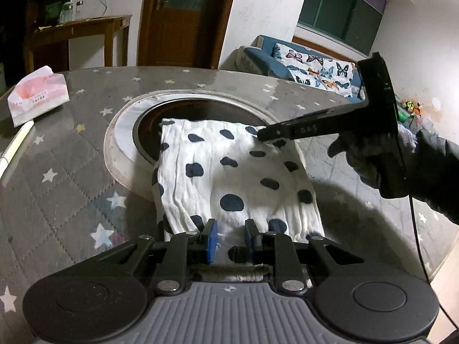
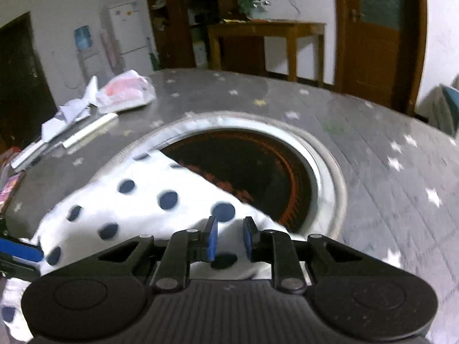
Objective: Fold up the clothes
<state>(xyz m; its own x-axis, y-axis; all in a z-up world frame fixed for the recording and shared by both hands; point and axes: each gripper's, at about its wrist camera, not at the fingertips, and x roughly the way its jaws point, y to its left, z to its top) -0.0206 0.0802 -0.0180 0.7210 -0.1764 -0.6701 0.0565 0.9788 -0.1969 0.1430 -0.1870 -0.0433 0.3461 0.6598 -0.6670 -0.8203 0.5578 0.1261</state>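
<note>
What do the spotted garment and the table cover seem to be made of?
Spotted garment: probably soft cotton-like fabric, matte, with fine crinkled ribs. Table cover: looks like quilted grey star-printed cloth beneath a clear glossy sheet, perhaps plastic or glass, since it shows reflections.

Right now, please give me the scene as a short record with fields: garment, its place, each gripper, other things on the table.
garment: white cloth with dark dots, folded into a rough rectangle
place: on the star-patterned table, partly over the round dark inset
left gripper: open, at the cloth's near edge
right gripper: open, over the cloth's far corner
other things: tissue pack, white stick
</note>
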